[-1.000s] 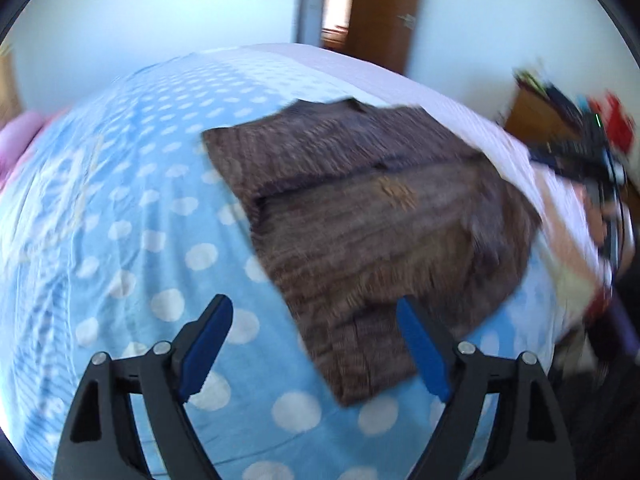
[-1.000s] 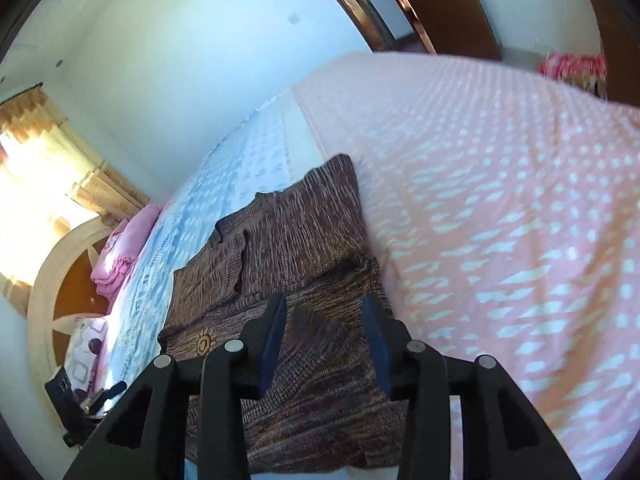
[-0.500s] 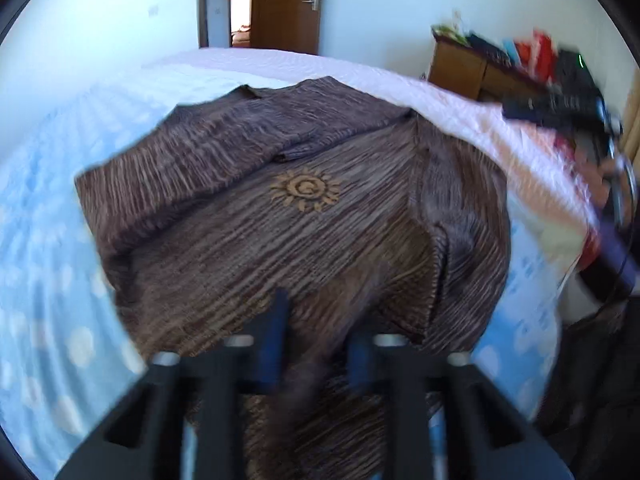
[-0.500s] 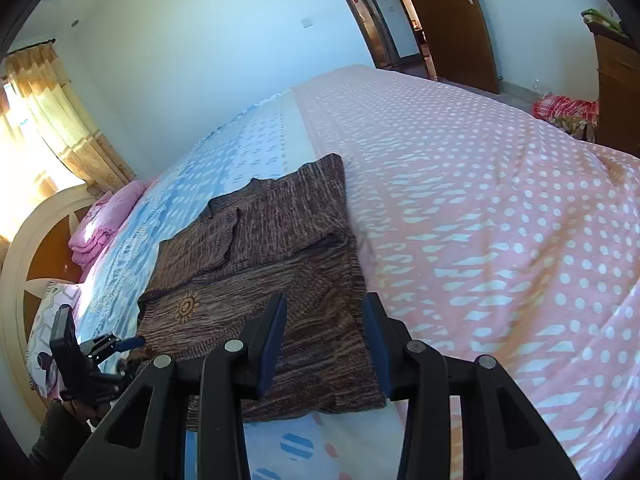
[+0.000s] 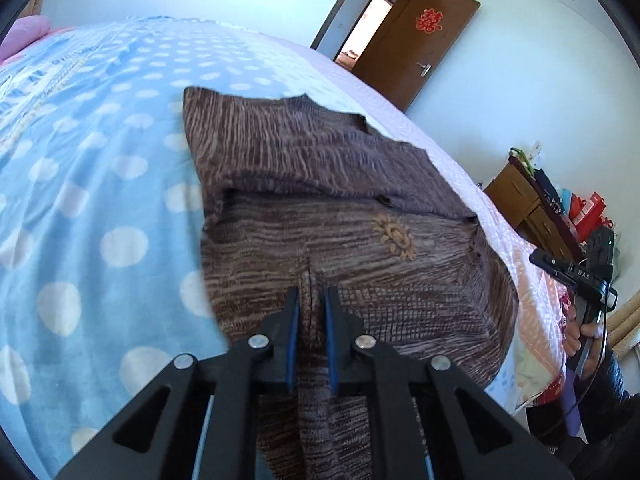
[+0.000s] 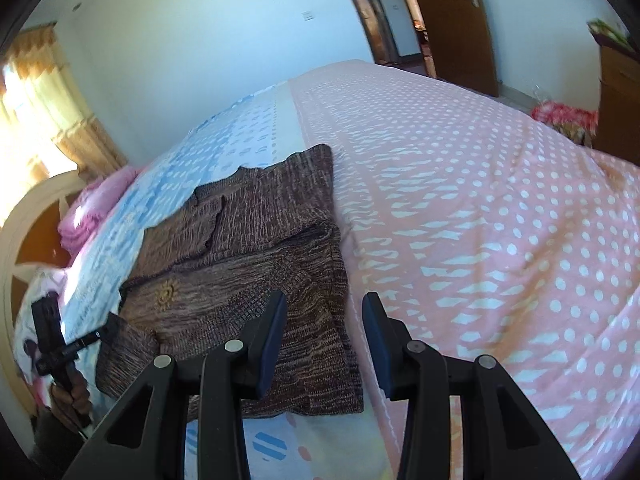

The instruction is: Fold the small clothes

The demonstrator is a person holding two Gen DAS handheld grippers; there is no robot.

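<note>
The brown sweater's point(image 5: 340, 208) near hem is hidden behind the left gripper point(image 5: 311, 300), which pinches its fabric. The right gripper point(image 6: 324, 308) hovers with its fingers apart, holding nothing.

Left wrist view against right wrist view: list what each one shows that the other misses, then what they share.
Only the left wrist view shows the left gripper from behind, its blue pads pinching a raised ridge of the brown knit sweater, and the red emblem on the wooden door.

Only the right wrist view shows the right gripper open above the sweater's near edge, the curtained window, the curved headboard, and most of the pink dotted half of the bedspread.

Both show the sweater with its sun motif on the bed.
</note>
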